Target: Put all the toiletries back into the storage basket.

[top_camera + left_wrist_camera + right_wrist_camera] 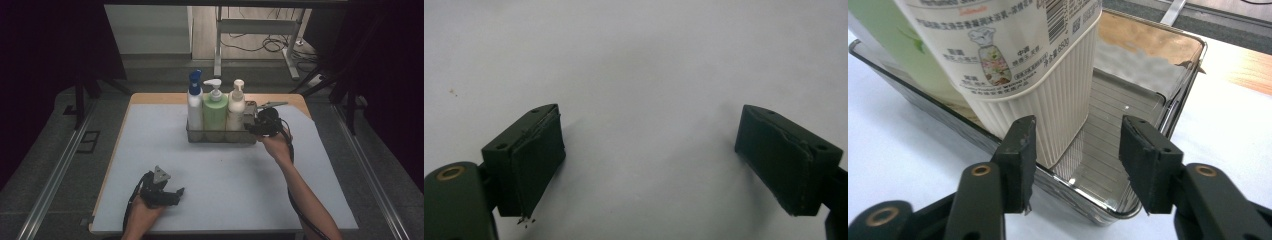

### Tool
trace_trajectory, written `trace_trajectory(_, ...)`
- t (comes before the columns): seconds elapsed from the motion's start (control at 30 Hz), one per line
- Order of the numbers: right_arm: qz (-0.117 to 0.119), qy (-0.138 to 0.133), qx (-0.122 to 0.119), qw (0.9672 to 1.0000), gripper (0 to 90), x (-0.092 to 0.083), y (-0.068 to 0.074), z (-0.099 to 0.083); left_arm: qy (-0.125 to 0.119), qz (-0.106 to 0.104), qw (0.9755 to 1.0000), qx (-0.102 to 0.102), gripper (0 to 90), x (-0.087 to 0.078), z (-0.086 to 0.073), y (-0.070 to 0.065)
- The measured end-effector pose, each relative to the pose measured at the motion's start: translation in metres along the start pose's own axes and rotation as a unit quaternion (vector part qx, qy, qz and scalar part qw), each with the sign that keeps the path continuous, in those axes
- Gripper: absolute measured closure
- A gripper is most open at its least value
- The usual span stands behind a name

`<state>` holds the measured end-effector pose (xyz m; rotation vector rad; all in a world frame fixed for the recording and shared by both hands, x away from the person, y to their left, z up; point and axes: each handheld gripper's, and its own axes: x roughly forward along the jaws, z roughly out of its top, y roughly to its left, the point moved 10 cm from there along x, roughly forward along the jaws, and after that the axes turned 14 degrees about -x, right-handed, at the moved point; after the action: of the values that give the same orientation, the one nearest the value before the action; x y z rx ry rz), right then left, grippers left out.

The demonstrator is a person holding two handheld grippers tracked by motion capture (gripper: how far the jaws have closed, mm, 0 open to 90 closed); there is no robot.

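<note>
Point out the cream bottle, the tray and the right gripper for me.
Cream bottle (pixel 1048 105): right gripper view, ribbed lower body.
Tray (pixel 1178 90): right gripper view, far end wall.
Right gripper (pixel 1078 145): right gripper view, gap between jaw tips.

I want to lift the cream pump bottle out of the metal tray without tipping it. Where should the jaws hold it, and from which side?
Grip the cream bottle on its ribbed lower body above the tray rim, probably from the tray's empty right end, where the open right gripper is. The green bottle blocks its other side; the pump head looks too narrow.
</note>
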<state>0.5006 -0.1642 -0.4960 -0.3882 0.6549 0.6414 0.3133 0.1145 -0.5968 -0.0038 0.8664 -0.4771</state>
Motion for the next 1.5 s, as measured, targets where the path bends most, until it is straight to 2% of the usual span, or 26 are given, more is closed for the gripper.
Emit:
trace_trajectory(0.3, 0.010, 0.000, -0.008, 0.9999, 37.8, -0.008, 0.004, -0.005, 0.000, 0.000, 1.0000, 0.000, 12.0, 0.000, 0.000, 0.000)
trace_trajectory(0.53, 0.015, 0.003, -0.020, 0.9997, 33.2, -0.014, 0.007, -0.011, -0.002, -0.001, 1.0000, -0.002, 12.0, 0.000, 0.000, 0.000)
trace_trajectory(0.97, 0.021, 0.001, -0.026, 0.9994, 26.5, -0.029, 0.012, -0.025, 0.000, 0.000, 1.0000, 0.001, 12.0, 0.000, 0.000, 0.000)
trace_trajectory(1.3, 0.030, 0.007, -0.064, 0.9974, 19.4, -0.042, 0.026, -0.037, -0.003, 0.000, 1.0000, -0.002, 12.0, 0.000, 0.000, 0.000)
trace_trajectory(1.37, 0.033, 0.010, -0.074, 0.9967, 15.4, -0.044, 0.029, -0.040, -0.003, 0.000, 1.0000, -0.002, 12.0, 0.000, 0.000, 0.000)
trace_trajectory(1.5, 0.039, 0.005, -0.078, 0.9961, 13.6, -0.049, 0.033, -0.043, -0.003, 0.000, 1.0000, -0.002, 12.0, 0.000, 0.000, 0.000)
